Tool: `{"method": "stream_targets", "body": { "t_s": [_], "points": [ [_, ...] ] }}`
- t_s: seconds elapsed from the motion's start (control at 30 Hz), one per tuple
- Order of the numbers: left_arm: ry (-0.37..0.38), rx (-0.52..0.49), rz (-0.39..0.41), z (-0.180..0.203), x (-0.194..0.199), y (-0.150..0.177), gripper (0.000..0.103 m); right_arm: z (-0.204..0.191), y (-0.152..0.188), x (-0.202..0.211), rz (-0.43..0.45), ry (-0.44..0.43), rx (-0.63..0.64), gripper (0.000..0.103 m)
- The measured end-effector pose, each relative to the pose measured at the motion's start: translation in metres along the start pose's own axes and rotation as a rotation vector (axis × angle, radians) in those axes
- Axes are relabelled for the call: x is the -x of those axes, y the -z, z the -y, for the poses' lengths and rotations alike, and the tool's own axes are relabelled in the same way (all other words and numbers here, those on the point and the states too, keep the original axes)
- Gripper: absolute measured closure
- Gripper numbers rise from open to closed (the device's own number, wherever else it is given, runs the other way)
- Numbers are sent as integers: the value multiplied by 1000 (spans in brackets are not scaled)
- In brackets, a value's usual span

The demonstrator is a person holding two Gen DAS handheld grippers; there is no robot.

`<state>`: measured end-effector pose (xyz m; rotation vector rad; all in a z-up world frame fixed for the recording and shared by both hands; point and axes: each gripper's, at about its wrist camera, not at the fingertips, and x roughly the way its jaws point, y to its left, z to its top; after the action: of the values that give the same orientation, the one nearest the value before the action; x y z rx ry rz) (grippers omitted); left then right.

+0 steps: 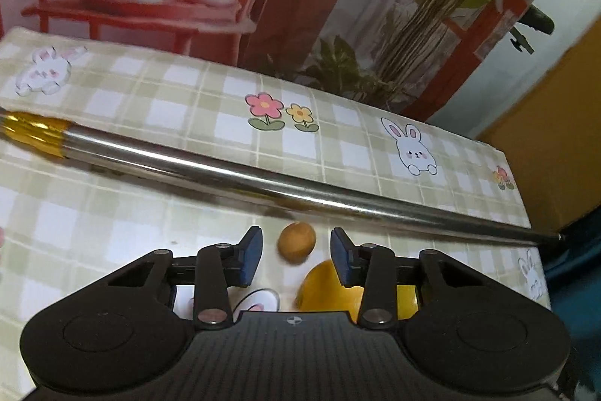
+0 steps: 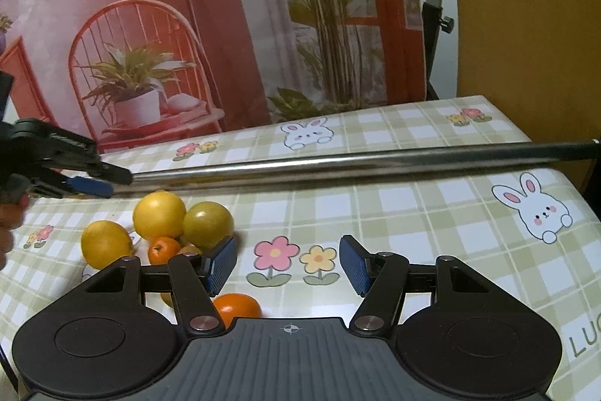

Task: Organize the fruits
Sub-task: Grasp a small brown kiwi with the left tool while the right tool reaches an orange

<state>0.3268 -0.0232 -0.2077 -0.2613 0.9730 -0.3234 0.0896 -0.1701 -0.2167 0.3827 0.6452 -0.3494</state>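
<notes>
Faintly, tablecloth (image 2: 413, 213) reads — "LU".

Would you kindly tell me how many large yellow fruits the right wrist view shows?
3, clustered left: one nearest the rod, a greener one touching it, one further left. Others may be hidden.

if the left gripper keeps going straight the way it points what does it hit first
Most likely the small brown fruit, which sits on the tablecloth just ahead of the open left gripper, in line with the gap between the pads. The metal rod lies beyond it; depth is hard to judge.
</notes>
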Motion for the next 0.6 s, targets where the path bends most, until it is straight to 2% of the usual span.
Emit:
{"method": "stream_targets", "body": {
  "t_s": [0.13, 0.53, 0.6],
  "points": [
    [-11, 39, -22, -4, -19, -5, 64, 5, 2, -5, -8, 5, -11, 45],
    [-27, 19, -31, -1, -35, -7, 68, 11, 5, -15, -32, -8, -36, 45],
    [-26, 9, -28, 2, -36, -5, 72, 11, 6, -15, -34, -8, -37, 45]
  ]
}}
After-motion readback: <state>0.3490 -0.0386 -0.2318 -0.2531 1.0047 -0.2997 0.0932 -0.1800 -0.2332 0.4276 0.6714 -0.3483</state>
